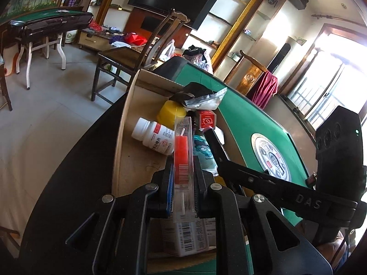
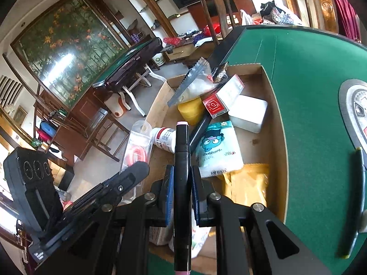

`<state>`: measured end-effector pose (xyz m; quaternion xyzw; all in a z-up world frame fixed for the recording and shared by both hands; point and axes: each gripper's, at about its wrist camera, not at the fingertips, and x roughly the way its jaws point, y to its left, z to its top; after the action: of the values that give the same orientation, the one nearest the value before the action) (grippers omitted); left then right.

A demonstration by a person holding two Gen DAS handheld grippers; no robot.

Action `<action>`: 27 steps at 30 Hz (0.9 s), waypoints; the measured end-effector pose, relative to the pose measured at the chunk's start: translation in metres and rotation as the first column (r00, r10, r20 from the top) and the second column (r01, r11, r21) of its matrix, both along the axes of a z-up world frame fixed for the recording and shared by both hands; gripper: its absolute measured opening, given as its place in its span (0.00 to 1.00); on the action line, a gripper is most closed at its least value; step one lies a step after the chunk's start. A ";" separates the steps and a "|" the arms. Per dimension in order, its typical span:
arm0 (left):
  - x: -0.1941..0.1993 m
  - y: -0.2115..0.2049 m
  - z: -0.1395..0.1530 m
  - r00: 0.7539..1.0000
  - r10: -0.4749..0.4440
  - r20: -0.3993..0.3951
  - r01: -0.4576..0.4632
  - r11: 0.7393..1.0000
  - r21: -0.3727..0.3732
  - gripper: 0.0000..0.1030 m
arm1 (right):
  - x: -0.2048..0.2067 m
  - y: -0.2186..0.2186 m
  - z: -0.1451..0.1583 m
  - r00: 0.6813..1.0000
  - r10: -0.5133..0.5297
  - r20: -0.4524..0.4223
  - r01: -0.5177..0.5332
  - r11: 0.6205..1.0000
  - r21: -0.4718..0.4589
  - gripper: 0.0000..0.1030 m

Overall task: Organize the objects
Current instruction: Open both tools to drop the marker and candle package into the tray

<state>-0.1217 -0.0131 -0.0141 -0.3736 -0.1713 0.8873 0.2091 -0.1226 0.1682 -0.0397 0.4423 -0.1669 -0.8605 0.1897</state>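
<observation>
My left gripper (image 1: 182, 178) is shut on a clear plastic case with a red piece inside (image 1: 182, 158), held above a cardboard box (image 1: 123, 137) on the green table. My right gripper (image 2: 182, 181) is shut on a black marker with pink ends (image 2: 182, 183), held above the same cardboard box (image 2: 281, 142). The box holds a white pill bottle (image 1: 154, 136), a yellow roll (image 1: 170, 113), a red small box (image 1: 207, 119), a blue cartoon tissue pack (image 2: 218, 146), a white case (image 2: 248, 112) and a yellow packet (image 2: 248, 183). The right gripper's arm (image 1: 286, 188) shows in the left wrist view.
The green felt table (image 2: 309, 87) has a round centre panel (image 1: 270, 153). A dark pen (image 2: 356, 197) lies on the felt to the right. A wooden chair (image 1: 137, 52) and a second green table (image 1: 45, 23) stand beyond the box.
</observation>
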 end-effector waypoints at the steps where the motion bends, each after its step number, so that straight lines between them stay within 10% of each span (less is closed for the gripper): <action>1: -0.001 0.000 -0.001 1.000 0.001 0.004 -0.001 1.000 -0.004 0.13 | -0.002 0.000 -0.001 1.000 -0.003 0.003 0.003 1.000 0.001 0.12; 17: -0.010 0.008 -0.014 0.999 -0.007 0.041 0.011 0.996 -0.083 0.14 | -0.010 0.000 -0.012 1.000 0.021 0.019 -0.021 1.000 -0.001 0.14; 22: -0.008 0.008 -0.012 0.998 0.000 0.055 0.004 0.997 -0.078 0.38 | -0.006 0.005 -0.007 0.999 0.037 0.011 -0.037 0.999 -0.017 0.15; 27: -0.003 0.010 -0.008 0.999 0.005 0.050 -0.001 0.997 -0.081 0.38 | 0.002 0.011 0.002 0.999 0.041 -0.013 -0.041 0.999 -0.034 0.14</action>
<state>-0.1252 -0.0031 -0.0217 -0.4035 -0.1410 0.8843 0.1882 -0.1205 0.1792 -0.0379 0.4370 -0.1713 -0.8562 0.2158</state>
